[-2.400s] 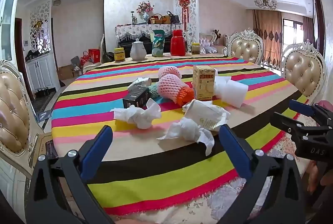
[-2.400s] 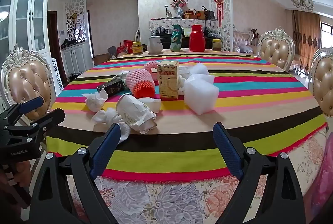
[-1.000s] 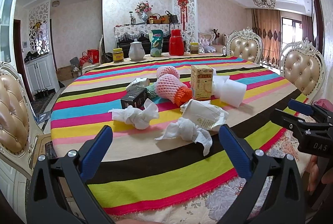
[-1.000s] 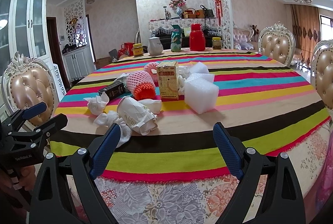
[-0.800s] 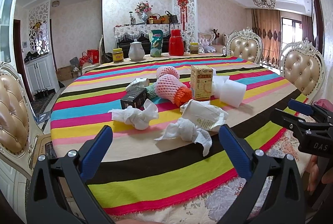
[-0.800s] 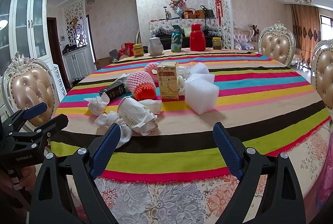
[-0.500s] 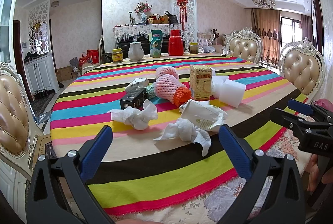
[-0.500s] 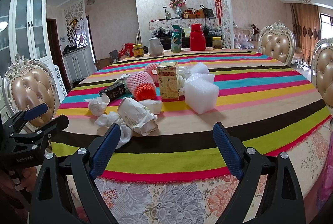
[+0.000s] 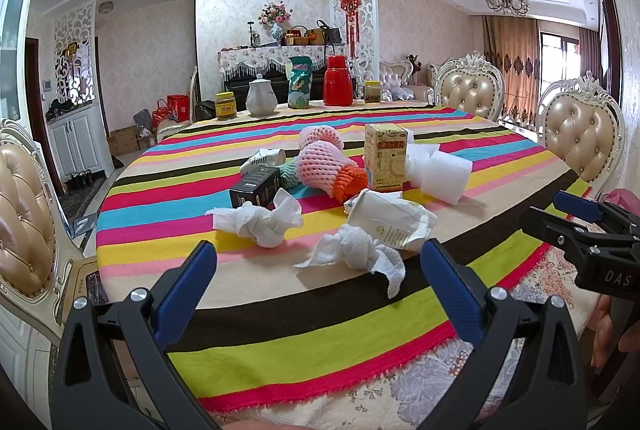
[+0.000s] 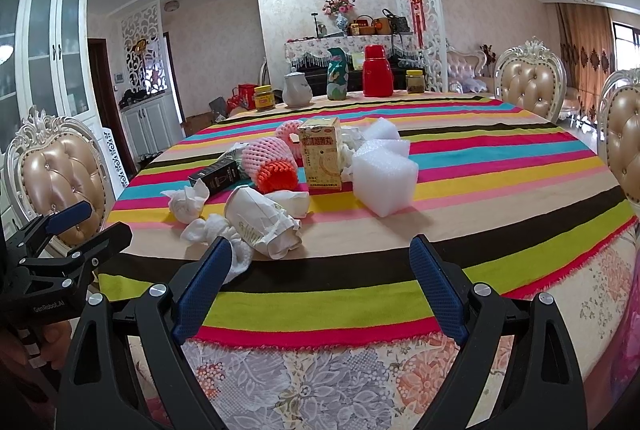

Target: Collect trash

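Bright, even daylight from the curtained window far to the right ahead of both grippers, soft short shadows under the trash on the striped tablecloth, sharp focus centrally, strong fisheye bending and black vignette at edges.

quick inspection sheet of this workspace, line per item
surface: round table under a striped cloth, floral cloth hanging below it.
job's things: two crumpled tissues, crushed paper cup, black box, pink foam nets, yellow carton upright, bubble wrap.
clutter: teapot, red flask, jars at the far edge.
grippers: left gripper and right gripper open, empty, short of the trash.
cables: nothing seen.
surroundings: padded chairs, sideboard, curtains.
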